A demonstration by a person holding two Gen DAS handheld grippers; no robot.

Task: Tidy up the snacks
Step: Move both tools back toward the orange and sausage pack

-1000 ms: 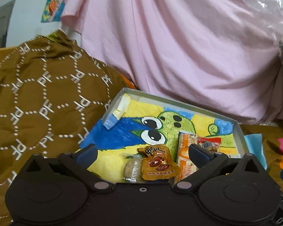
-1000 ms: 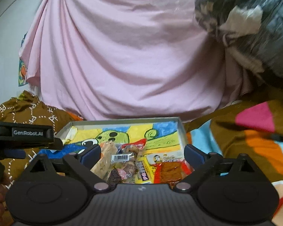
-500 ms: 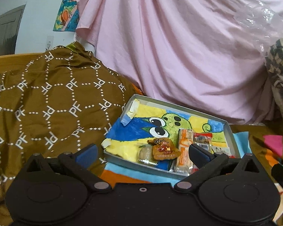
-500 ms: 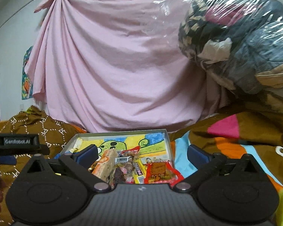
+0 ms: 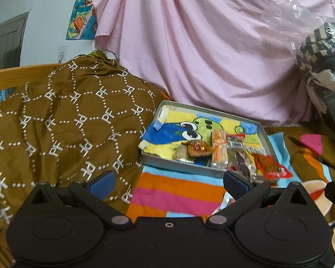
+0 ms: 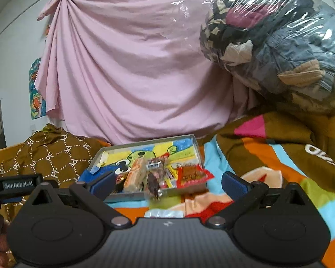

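Progress: snack packets already lie gathered in the shallow grey tray lined with a cartoon-print towel, so the sorting looks mostly done, as far as I can judge.
Remaining: a clear pale-blue wrapper lies on the striped blanket just outside the tray's near wall; it likely needs collecting, though I cannot tell whether it holds anything.
Tray count: roughly six packets, namely one brown-orange pouch, one pale round sweet, one long orange-and-white bar, one clear barcode-labelled pack, one dark wrapped piece and one red flat sachet overhanging the near edge; more may hide beneath.
Left gripper: jaws spread wide, empty, well short of the tray.
Right gripper: jaws likewise released, nothing between them.
Grippers: two.
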